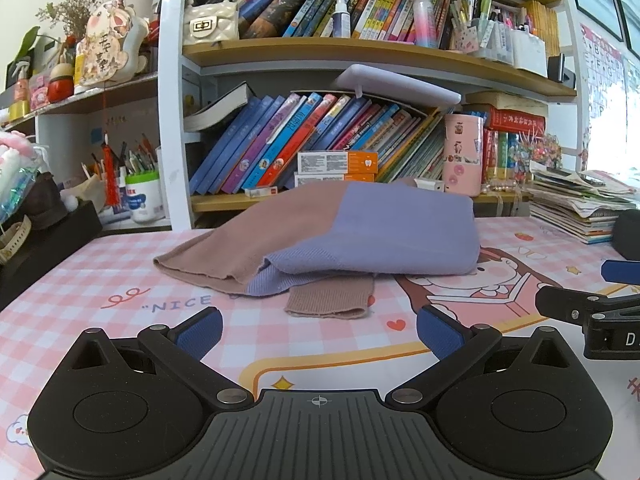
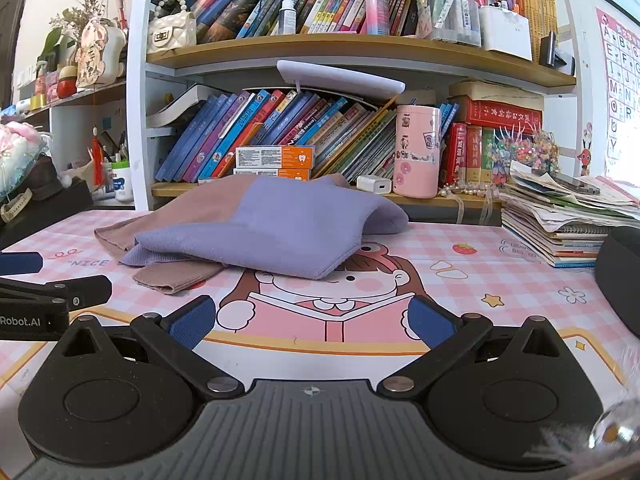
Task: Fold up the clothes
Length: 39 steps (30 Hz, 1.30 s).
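Black object (image 2: 620, 276) cut off at right edge — blurred shiny thing (image 2: 616, 428) unidentifiable.

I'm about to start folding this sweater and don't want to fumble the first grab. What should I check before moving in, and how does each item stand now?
1. Left gripper open and empty: ok, jaws wide, nothing between them.
2. Right gripper open and empty: ok, the same.
3. Sweater lying flat: not ok, it is bunched, with the purple part over the brown.
4. Brown cuff free to grab: ok, it sticks out at the near edge.
5. Mat clear near the sweater: ok; the book stack sits off at the right.
6. Whole sweater in view: cannot tell, its far side is hidden.
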Each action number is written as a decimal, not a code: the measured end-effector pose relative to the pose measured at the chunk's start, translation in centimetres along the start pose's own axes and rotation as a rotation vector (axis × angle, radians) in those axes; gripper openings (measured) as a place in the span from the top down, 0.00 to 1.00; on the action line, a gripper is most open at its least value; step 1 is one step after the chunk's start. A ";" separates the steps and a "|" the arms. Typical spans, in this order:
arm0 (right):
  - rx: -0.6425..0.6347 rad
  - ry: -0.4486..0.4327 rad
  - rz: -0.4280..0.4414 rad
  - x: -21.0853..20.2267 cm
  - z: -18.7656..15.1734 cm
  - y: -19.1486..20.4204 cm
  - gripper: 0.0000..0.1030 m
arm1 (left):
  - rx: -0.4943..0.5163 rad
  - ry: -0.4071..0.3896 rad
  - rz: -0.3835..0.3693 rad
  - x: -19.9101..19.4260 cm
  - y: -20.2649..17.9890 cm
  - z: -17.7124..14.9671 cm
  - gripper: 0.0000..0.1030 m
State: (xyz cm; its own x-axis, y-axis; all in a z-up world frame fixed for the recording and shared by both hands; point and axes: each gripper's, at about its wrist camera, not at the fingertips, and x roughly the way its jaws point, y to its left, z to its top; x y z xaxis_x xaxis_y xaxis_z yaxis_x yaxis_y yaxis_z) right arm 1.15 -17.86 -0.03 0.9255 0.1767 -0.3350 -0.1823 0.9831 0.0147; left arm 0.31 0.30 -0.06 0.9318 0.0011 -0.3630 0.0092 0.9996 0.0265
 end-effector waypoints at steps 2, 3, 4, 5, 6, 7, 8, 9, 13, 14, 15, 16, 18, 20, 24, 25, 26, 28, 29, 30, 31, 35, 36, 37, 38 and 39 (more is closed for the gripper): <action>-0.001 0.000 0.000 0.0 0.0 0.0 0.00 | -0.001 0.000 0.000 0.0 0.0 0.0 0.00; -0.001 0.000 0.000 0.0 0.0 0.0 0.00 | -0.001 -0.001 0.001 0.0 0.1 0.0 0.00; -0.001 0.000 0.000 0.0 0.0 0.0 0.00 | -0.001 -0.001 0.001 -0.1 0.1 0.0 0.00; -0.002 -0.001 0.000 0.0 0.0 0.0 0.00 | -0.002 -0.001 0.001 -0.1 0.1 0.0 0.00; -0.002 -0.001 0.001 0.0 0.0 0.0 0.00 | -0.002 0.000 0.002 -0.1 0.1 0.0 0.00; -0.003 -0.001 0.001 0.0 0.0 0.0 0.00 | -0.002 0.000 0.003 0.0 0.1 0.0 0.00; -0.003 -0.001 0.001 0.0 0.0 0.0 0.00 | -0.002 0.001 0.004 0.0 0.1 0.0 0.00; -0.004 -0.002 0.001 0.0 0.0 0.0 0.00 | -0.002 0.001 0.004 0.0 0.1 0.1 0.00; -0.004 0.000 0.002 0.1 0.0 0.0 0.00 | -0.003 0.003 0.005 0.1 0.1 0.1 0.00; -0.005 0.001 0.002 0.1 0.0 0.0 0.00 | -0.004 0.004 0.005 0.1 0.1 0.1 0.00; -0.006 0.001 0.002 0.0 0.1 0.0 0.00 | -0.005 0.003 0.006 0.1 0.1 0.1 0.00; -0.007 0.001 0.003 0.0 0.1 0.0 0.00 | -0.006 0.001 0.008 0.0 0.1 0.1 0.00; -0.009 -0.002 0.004 0.0 0.1 0.1 0.00 | -0.008 -0.004 0.011 0.0 0.2 0.0 0.00; -0.012 -0.005 0.003 -0.1 0.1 0.1 0.00 | -0.008 -0.012 0.012 -0.1 0.2 0.0 0.00; -0.015 -0.009 0.001 -0.1 0.1 0.2 0.00 | -0.002 -0.020 -0.006 -0.2 0.1 -0.1 0.00; -0.017 -0.008 0.001 -0.1 0.1 0.2 0.00 | -0.001 -0.022 -0.003 -0.2 0.1 -0.1 0.00; -0.018 -0.007 0.000 -0.1 0.0 0.2 0.00 | -0.002 -0.023 0.000 -0.2 0.1 -0.1 0.00; -0.021 -0.006 -0.002 0.0 0.0 0.3 0.00 | -0.005 -0.025 0.004 -0.3 0.1 0.0 0.00; -0.025 -0.004 -0.003 0.0 0.0 0.4 0.00 | -0.005 -0.025 0.007 -0.3 0.1 0.0 0.00; -0.028 -0.003 -0.004 0.0 0.0 0.4 0.00 | -0.005 -0.026 0.012 -0.3 0.1 0.0 0.00; -0.030 -0.004 -0.005 0.0 0.0 0.5 0.00 | -0.003 -0.026 0.015 -0.3 0.0 -0.1 0.00; -0.034 -0.010 -0.011 -0.1 0.0 0.6 0.00 | -0.006 -0.015 0.004 -0.1 0.1 0.0 0.00; -0.035 -0.011 -0.013 -0.2 0.0 0.6 0.00 | -0.010 -0.012 0.005 -0.1 0.2 -0.1 0.00; -0.037 -0.012 -0.015 -0.2 0.0 0.6 0.00 | -0.016 -0.011 0.006 -0.1 0.3 -0.1 0.00; -0.041 -0.012 -0.015 -0.2 0.0 0.7 0.00 | -0.019 -0.010 0.007 0.0 0.3 -0.1 0.00; -0.045 -0.012 -0.014 -0.2 0.0 0.8 0.00 | -0.022 -0.010 0.008 0.0 0.4 -0.1 0.00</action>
State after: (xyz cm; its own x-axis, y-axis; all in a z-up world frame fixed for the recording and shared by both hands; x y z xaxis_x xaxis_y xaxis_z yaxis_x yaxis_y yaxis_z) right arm 0.87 -17.13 0.05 0.9320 0.1638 -0.3234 -0.1838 0.9824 -0.0320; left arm 0.23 0.71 -0.16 0.9353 0.0084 -0.3537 -0.0058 0.9999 0.0086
